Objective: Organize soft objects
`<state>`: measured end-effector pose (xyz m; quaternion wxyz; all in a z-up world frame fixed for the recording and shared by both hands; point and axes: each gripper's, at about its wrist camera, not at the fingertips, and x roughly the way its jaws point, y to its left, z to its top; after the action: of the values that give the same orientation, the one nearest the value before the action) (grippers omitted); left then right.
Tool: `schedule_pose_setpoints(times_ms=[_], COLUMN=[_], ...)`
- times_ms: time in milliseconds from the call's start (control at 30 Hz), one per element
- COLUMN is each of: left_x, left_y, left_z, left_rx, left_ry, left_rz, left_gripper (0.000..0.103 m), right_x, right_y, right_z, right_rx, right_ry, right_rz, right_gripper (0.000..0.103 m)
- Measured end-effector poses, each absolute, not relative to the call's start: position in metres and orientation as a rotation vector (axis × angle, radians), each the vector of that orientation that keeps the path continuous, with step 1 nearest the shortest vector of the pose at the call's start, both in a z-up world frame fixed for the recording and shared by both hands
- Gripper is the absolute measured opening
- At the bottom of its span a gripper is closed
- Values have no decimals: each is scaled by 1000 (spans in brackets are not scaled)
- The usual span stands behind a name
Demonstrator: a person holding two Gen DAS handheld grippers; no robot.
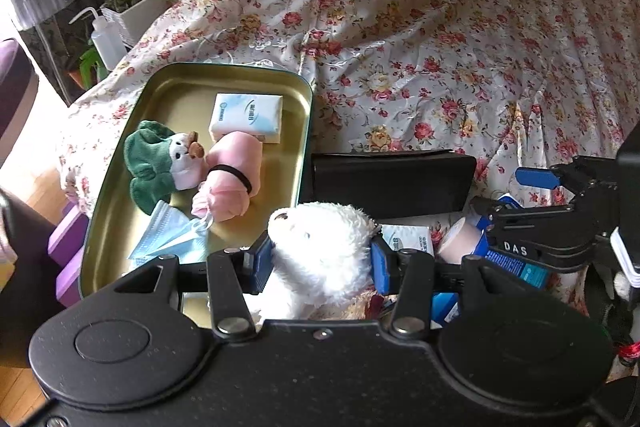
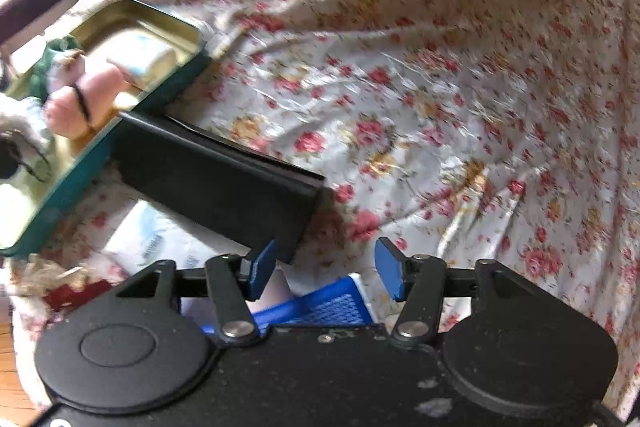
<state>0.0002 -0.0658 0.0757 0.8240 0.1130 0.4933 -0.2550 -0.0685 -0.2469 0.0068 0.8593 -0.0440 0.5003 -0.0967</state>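
On the floral bedspread (image 1: 440, 27), a gold tin (image 1: 168, 83) serves as the collecting tray. Already inside it: a tissue pack (image 1: 248, 117), a green plush (image 1: 154, 163), a pink roll (image 1: 234, 179) bound by a black band, and a blue mask (image 1: 168, 239) at the near end. Left gripper (image 1: 320, 259) pinches a white bear (image 1: 324, 243) between its blue pads, held at the tin's near right edge and apparently not yet set down. Right gripper (image 2: 326, 273) stands with jaws apart and nothing pressed between them; a blue-and-white box (image 2: 336, 303) lies just below it, untouched as far as the blurred view shows. Beside the tin, still on the bedspread: a second tissue pack (image 1: 412, 239), a beige roll (image 1: 458, 241) and a black case (image 1: 392, 183). Judged stage: roughly half done, with four items stowed, one in transit and at least three soft items left to gather.
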Motion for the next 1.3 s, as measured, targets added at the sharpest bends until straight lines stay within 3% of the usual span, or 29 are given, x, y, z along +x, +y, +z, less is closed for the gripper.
schedule_pose_setpoints(times_ms=[400, 733, 1000, 1200, 1233, 1300], left_x=[-5, 19, 39, 40, 38, 37], left_y=[-68, -64, -48, -42, -40, -36], left_z=[86, 74, 72, 63, 62, 61], left_rx=[261, 283, 260, 263, 267, 267], left_ry=[1027, 974, 937, 983, 982, 985], left_rz=[-524, -520, -522, -555, -556, -558], left_gripper=[47, 48, 48, 48, 48, 48], right_x=[-81, -61, -39, -31, -31, -31], right_y=[-217, -208, -181, -179, -182, -185], right_z=[8, 2, -17, -37, -38, -36], right_rx=[-67, 207, 168, 126, 137, 163], right_ry=[1079, 1092, 1121, 1163, 1160, 1160], right_rz=[-14, -24, -97, -134, -134, -130], right_gripper=[58, 63, 87, 85, 77, 72])
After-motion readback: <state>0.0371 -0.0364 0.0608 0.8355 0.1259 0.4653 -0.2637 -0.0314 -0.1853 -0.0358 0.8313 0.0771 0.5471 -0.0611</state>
